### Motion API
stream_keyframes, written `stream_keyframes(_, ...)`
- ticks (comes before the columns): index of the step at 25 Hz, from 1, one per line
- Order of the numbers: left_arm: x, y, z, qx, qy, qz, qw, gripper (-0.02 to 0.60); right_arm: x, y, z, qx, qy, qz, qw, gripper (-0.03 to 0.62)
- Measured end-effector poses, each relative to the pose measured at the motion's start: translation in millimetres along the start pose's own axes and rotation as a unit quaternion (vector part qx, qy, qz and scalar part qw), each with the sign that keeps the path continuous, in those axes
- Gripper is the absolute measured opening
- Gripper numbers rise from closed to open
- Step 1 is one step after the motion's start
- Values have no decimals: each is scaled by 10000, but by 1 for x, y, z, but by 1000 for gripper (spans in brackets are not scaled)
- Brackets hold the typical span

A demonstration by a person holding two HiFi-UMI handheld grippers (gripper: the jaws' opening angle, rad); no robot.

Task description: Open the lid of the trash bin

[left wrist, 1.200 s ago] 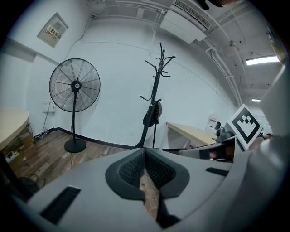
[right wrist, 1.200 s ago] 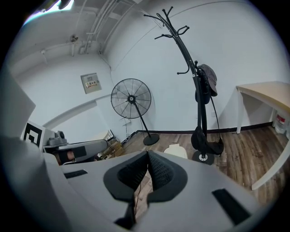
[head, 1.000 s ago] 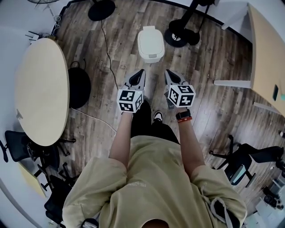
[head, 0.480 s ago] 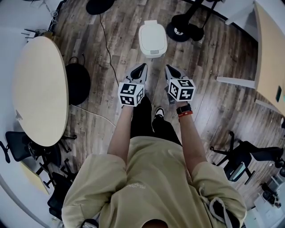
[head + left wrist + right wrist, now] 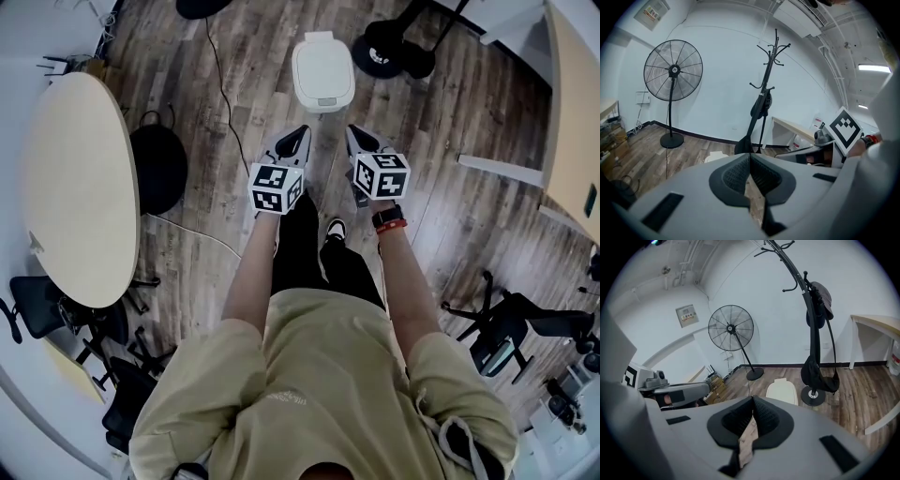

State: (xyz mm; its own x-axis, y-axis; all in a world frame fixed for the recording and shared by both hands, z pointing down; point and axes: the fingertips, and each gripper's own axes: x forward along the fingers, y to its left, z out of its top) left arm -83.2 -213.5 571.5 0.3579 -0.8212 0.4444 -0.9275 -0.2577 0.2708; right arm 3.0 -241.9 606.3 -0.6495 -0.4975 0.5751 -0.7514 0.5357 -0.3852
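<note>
A white trash bin [image 5: 322,72] with its lid down stands on the wood floor ahead of the person. It also shows in the right gripper view as a cream bin [image 5: 783,391], and only its pale top edge [image 5: 718,156] peeks over the jaws in the left gripper view. Both grippers hang side by side in the air short of the bin. The left gripper [image 5: 298,133] is shut with nothing in it. The right gripper [image 5: 352,132] is shut too, with nothing held. In both gripper views the jaws meet at the tips.
A round beige table [image 5: 80,187] stands at the left with a black bag [image 5: 157,171] beside it. A coat stand's base [image 5: 394,49] sits right of the bin, a fan's base [image 5: 204,7] left of it. A cable [image 5: 217,75] crosses the floor. A desk [image 5: 572,122] and office chairs [image 5: 511,337] stand at the right.
The person has stepped forward: the bin sits closer to both grippers and lower in the head view's frame. Both grippers stay shut.
</note>
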Motion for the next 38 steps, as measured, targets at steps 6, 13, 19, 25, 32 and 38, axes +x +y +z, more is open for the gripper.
stream_keyframes(6, 12, 11, -7, -17, 25, -21, 10000, 25, 16, -7, -9, 84, 130, 26, 9999, 2)
stream_keyframes(13, 31, 19, -16, -10, 93, -91, 9999, 25, 38, -19, -17, 150, 274, 34, 9995, 2)
stream_keyframes(19, 46, 34, -21, -22, 148, -120, 9998, 25, 60, -22, -21, 179, 379, 84, 9991, 2)
stream_keyframes(25, 65, 44, -30, -36, 198, -181, 9996, 25, 83, -32, -29, 133, 515, 112, 9985, 2)
stream_keyframes(32, 83, 58, -42, -53, 298, -268, 9992, 25, 114, -47, -40, 152, 707, 109, 9973, 2)
stream_keyframes(38, 99, 71, -54, -67, 369, -329, 9988, 25, 135, -61, -51, 290, 788, 81, 9964, 2)
